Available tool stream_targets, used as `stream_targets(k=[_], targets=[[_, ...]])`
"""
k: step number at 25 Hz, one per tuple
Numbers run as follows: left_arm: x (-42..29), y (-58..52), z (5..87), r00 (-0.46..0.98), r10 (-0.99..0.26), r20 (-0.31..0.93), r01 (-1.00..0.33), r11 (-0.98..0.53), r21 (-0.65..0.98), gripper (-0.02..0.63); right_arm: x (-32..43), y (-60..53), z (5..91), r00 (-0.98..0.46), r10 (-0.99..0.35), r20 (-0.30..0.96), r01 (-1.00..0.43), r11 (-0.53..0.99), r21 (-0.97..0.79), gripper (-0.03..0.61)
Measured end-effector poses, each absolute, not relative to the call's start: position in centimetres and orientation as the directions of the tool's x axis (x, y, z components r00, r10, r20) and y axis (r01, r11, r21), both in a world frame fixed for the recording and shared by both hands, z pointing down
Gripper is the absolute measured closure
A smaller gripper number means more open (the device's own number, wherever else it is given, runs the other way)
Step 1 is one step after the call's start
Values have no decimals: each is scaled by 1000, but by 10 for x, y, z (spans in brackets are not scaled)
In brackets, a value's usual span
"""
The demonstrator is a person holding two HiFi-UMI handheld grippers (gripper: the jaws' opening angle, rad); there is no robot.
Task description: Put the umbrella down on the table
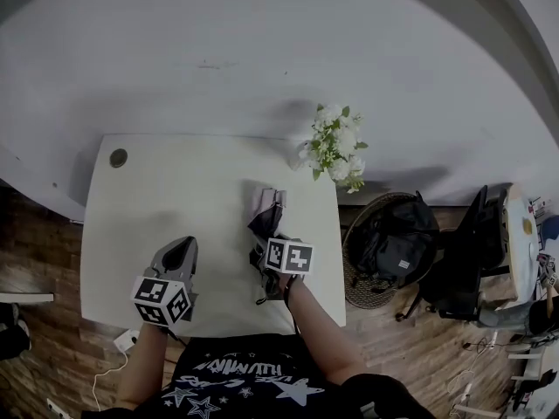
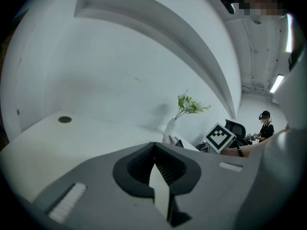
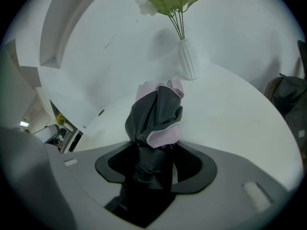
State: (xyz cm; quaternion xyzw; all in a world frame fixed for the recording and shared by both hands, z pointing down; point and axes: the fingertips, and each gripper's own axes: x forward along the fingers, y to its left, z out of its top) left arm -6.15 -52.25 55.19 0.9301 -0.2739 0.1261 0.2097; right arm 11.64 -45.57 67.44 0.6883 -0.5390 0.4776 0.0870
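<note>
Here, folded grey-and-pink umbrella (image 3: pixel 156 115) clamped in right gripper (image 3: pixel 154 167); left gripper (image 2: pixel 155 161) closed, empty.

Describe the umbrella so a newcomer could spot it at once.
On the white table, look toward its right side, near the vase of white flowers. The umbrella is the folded dark grey and pale pink bundle there, the only thing clamped in the right gripper.

Head view: high overhead, looking steeply down on the desk (image 1: pixel 175 190). Left gripper view: low over the desk, facing the wall (image 2: pixel 120 71). Right gripper view: same facing, nearer the wall. All three share the flowers (image 1: pixel 334 142).
</note>
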Motion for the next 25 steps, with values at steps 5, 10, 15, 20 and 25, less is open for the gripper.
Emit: stream_targets(k=[5, 10, 15, 20, 25], targets=[[-63, -521, 556, 817, -454, 355, -563, -759, 325, 609, 117, -455, 676, -19, -640, 768, -852, -391, -347, 319], [-62, -518, 554, 818, -457, 349, -563, -761, 323, 609, 116, -456, 676, 4, -636, 772, -858, -399, -324, 314], [-60, -512, 550, 820, -460, 340, -561, -766, 314, 611, 118, -456, 676, -6, -646, 763, -849, -399, -345, 302], [-63, -506, 544, 811, -481, 332, -576, -757, 309, 609, 118, -450, 670, -34, -663, 748, -842, -384, -378, 298], [-68, -499, 536, 796, -517, 315, -600, -742, 299, 611, 119, -443, 656, -56, -691, 721, -852, -343, -396, 298]])
